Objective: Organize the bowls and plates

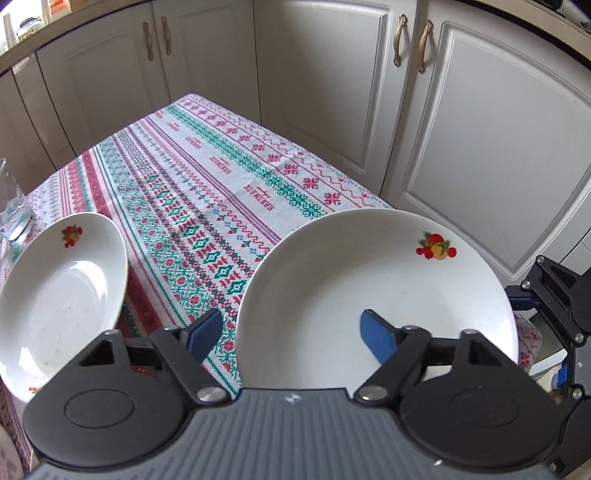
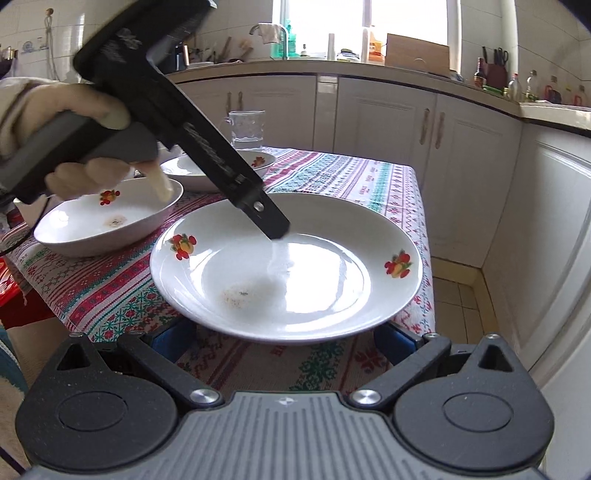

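A home kitchen: cream panelled cabinet doors with brass handles (image 1: 424, 46) under a pale countertop (image 2: 369, 68), a chrome sink tap (image 2: 258, 29) before a bright window (image 2: 354, 22), and a table under a red-and-green patterned tablecloth (image 1: 207, 184).

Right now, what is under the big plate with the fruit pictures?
Under the big plate lies the patterned tablecloth. The right tool has blue fingers reaching beneath its near rim; their tips are covered.

Glossy ceramic plate (image 2: 325, 280), woven tablecloth (image 1: 207, 184)
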